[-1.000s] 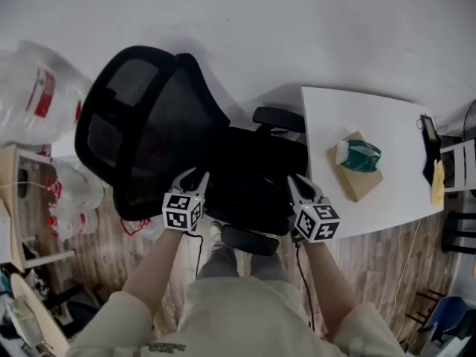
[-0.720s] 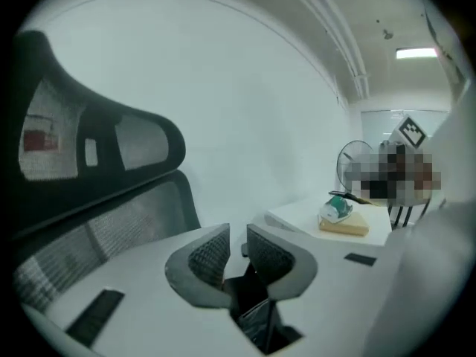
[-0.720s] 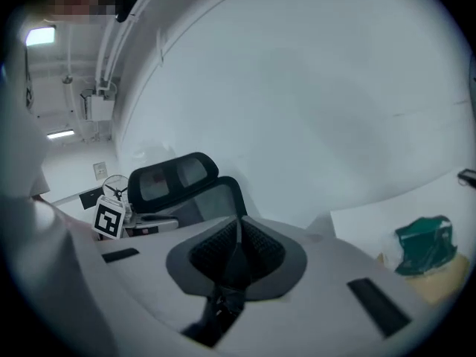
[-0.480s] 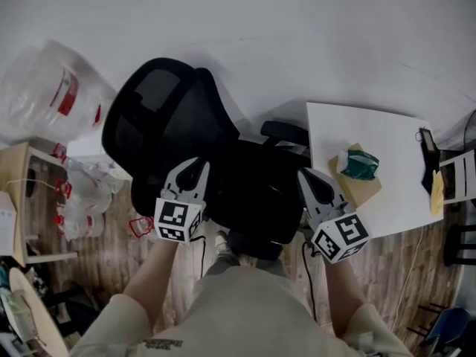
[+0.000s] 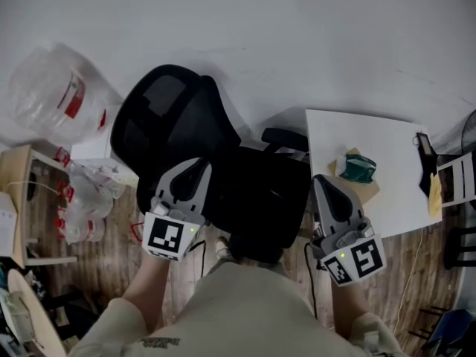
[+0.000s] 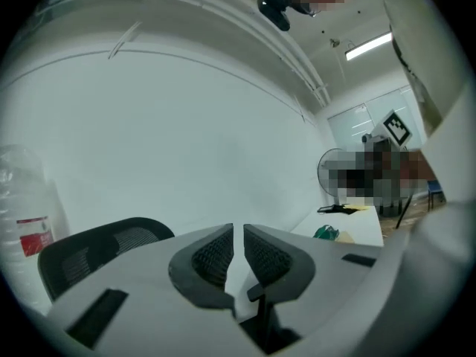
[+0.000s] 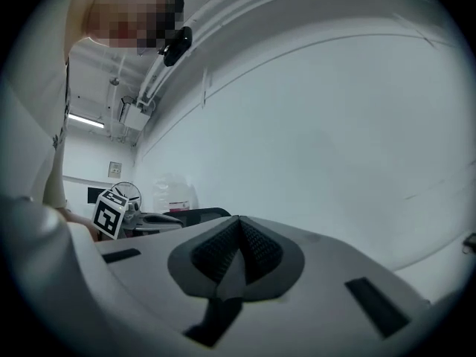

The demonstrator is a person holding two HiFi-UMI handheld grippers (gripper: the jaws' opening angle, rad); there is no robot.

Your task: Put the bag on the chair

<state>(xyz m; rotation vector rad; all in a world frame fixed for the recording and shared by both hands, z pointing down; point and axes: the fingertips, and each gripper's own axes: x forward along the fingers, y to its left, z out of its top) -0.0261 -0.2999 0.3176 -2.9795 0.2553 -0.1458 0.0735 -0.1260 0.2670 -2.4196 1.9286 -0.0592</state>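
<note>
Grey textured pads filled the bottom of each gripper view. The left gripper [image 6: 238, 236] had just been closing its jaws to a narrow slit, with only white wall [image 6: 186, 125] showing through. The right gripper [image 7: 238, 229] had its jaws tip to tip on nothing. Only the head view looked down on both, held side by side over the black chair [image 5: 175, 117]. Between them a black bulk, apparently the bag [image 5: 260, 199], lay on the seat, hard to separate from the dark upholstery. The gripper views, pointing level, missed the seat entirely and caught just the top of the backrest. To the right stood the white desk [image 5: 387, 143] with a teal object [image 5: 361, 166] on a tan box [image 5: 368, 187]. To the left were clear plastic bags [image 5: 52, 95]. A fan [image 6: 324, 171] beyond the desk was partly under mosaic.
</note>
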